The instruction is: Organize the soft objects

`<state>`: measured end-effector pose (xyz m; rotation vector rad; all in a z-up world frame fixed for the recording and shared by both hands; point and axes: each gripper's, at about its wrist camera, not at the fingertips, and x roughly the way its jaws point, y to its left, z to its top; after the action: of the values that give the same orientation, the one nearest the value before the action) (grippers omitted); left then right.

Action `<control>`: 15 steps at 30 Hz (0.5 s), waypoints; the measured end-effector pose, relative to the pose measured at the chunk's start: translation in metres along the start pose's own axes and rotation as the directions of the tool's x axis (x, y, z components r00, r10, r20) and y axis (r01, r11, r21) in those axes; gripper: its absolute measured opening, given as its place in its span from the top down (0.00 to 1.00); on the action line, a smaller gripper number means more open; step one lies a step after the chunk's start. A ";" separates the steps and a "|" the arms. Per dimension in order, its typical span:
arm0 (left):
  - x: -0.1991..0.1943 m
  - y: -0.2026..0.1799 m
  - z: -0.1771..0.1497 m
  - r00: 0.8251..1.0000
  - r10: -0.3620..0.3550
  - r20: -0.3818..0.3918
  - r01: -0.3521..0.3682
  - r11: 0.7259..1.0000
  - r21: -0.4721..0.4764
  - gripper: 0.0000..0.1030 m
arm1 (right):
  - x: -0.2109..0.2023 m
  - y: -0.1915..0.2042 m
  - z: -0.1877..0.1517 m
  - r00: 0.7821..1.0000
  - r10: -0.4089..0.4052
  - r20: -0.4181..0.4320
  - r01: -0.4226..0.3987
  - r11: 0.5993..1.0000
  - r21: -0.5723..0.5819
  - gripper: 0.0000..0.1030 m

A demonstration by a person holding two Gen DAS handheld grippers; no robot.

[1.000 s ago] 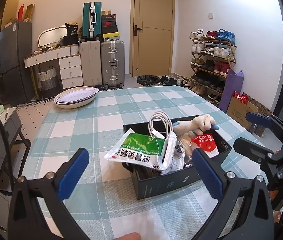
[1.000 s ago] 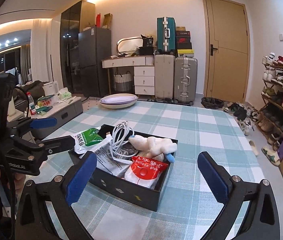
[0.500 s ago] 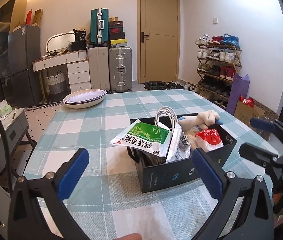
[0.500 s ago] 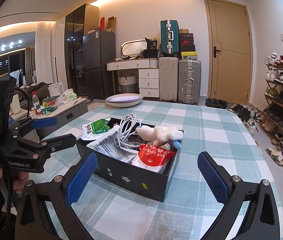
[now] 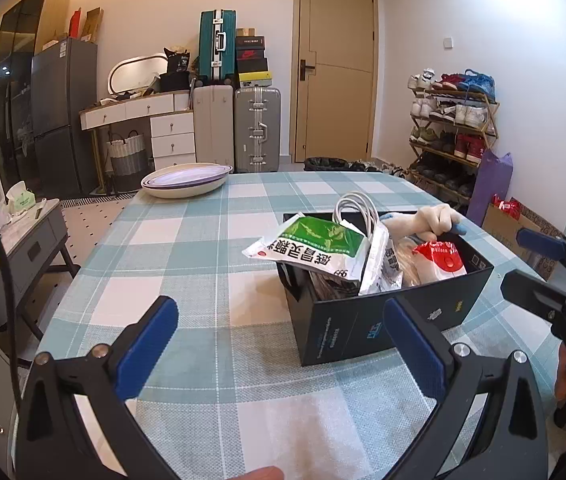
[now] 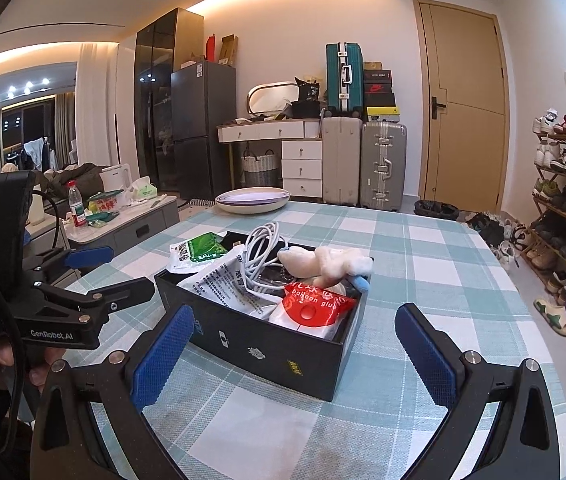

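Checked-cloth table (image 5: 211, 240) bearing a full black box (image 6: 267, 344) and stacked shallow bowls (image 5: 185, 179).

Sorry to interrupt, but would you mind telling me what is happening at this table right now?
A person holds a claw in each hand over a checked tablecloth. Both the left claw and the right claw are open and empty, short of a black box. The box is crammed with a green and white packet, a white cable, a cream plush toy and a red balloon glue pack. Nothing has been picked up yet.
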<state>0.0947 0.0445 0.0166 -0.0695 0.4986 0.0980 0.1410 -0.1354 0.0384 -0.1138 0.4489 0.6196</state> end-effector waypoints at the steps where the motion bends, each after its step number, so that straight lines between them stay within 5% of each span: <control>1: 0.000 0.001 -0.001 1.000 0.004 0.002 -0.004 1.000 0.001 0.00 | 0.001 0.000 -0.001 1.000 0.001 -0.002 -0.001 1.000 -0.001 0.00; 15: -0.001 0.000 -0.002 1.000 0.016 0.015 -0.016 1.000 0.015 0.00 | 0.000 -0.003 -0.004 1.000 0.010 0.019 -0.010 1.000 0.012 0.00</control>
<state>0.0927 0.0438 0.0158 -0.0498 0.4847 0.1107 0.1410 -0.1384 0.0342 -0.0943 0.4354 0.6274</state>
